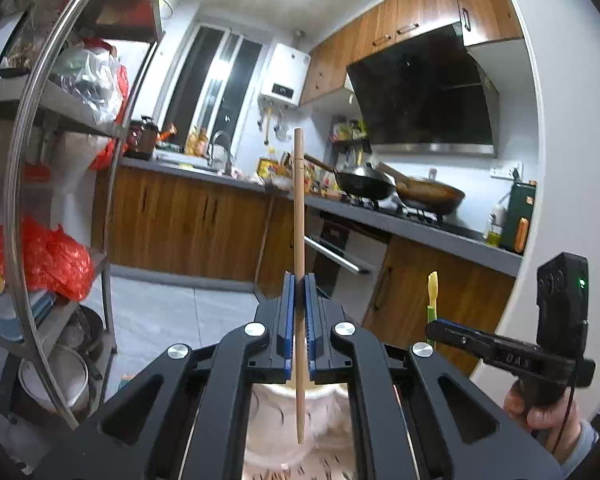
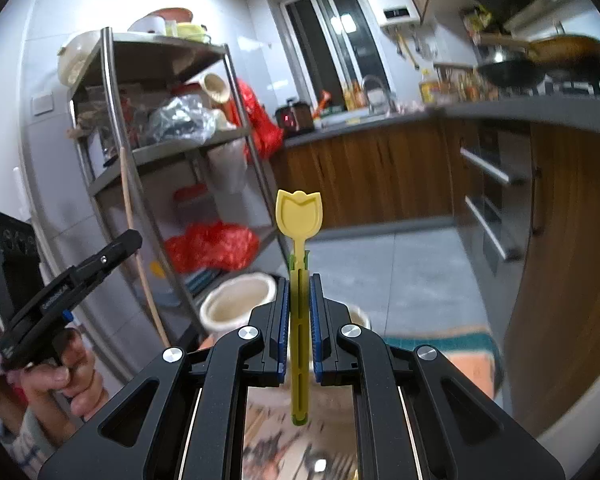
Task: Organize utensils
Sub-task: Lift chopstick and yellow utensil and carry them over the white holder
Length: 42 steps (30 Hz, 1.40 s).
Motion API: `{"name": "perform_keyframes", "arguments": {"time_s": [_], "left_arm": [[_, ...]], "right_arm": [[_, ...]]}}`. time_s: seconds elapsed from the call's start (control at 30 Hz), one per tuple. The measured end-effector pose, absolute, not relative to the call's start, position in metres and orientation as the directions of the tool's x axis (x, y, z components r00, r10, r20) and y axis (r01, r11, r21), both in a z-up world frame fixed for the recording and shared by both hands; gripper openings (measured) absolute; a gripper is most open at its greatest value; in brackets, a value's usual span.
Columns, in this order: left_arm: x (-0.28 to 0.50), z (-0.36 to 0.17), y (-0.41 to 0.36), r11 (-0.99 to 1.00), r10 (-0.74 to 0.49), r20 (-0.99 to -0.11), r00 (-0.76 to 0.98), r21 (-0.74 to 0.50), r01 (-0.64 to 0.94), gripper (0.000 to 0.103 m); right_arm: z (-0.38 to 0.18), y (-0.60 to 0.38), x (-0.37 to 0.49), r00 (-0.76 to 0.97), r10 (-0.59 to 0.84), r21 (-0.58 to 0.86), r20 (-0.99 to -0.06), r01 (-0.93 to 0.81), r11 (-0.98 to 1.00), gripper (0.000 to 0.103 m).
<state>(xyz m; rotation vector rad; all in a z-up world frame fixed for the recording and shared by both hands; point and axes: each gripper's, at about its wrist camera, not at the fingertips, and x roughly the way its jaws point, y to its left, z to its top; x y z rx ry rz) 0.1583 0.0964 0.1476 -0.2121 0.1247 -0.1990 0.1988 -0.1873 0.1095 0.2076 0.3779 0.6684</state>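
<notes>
My left gripper (image 1: 299, 280) is shut on a wooden chopstick (image 1: 298, 208) and holds it upright in the air. My right gripper (image 2: 299, 280) is shut on a yellow tulip-shaped spoon (image 2: 299, 216) with a green-edged handle, also upright. The spoon and right gripper show at the right of the left wrist view (image 1: 432, 292). The chopstick (image 2: 134, 232) and left gripper show at the left of the right wrist view. A cream ceramic holder (image 2: 236, 304) with an open mouth stands just below and left of the right gripper; a pale container (image 1: 296, 420) sits under the left gripper, partly hidden.
A steel rack (image 2: 172, 148) with bags, bowls and pots stands at the left. A wood-fronted kitchen counter (image 1: 400, 224) with woks (image 1: 364, 186) runs along the back and right. An orange and teal cloth (image 2: 468, 360) lies lower right. Grey tiled floor (image 1: 172, 316) lies between.
</notes>
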Motion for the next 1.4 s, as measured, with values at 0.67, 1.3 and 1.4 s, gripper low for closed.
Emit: {"name": "perform_keyframes", "arguments": {"time_s": [0.67,1.3,1.4], "left_arm": [[0.207,0.107,0.062,0.979,-0.171,-0.149,0.974,-0.134,0.151,0.004],[0.225,0.095,0.053,0.988,-0.145,-0.387,0.911,-0.096,0.117,0.004],[0.233,0.093,0.053,0.988,-0.148,-0.425,0.893,-0.094,0.119,0.005]], "right_arm": [[0.079,-0.148,0.234,0.744,0.583,0.199,-0.327,-0.549,0.812,0.011],[0.055,-0.129,0.242,0.633,0.546,0.183,-0.549,-0.547,0.817,0.011],[0.055,-0.125,0.243,0.618,0.549,0.186,-0.563,-0.552,0.813,0.011]]}}
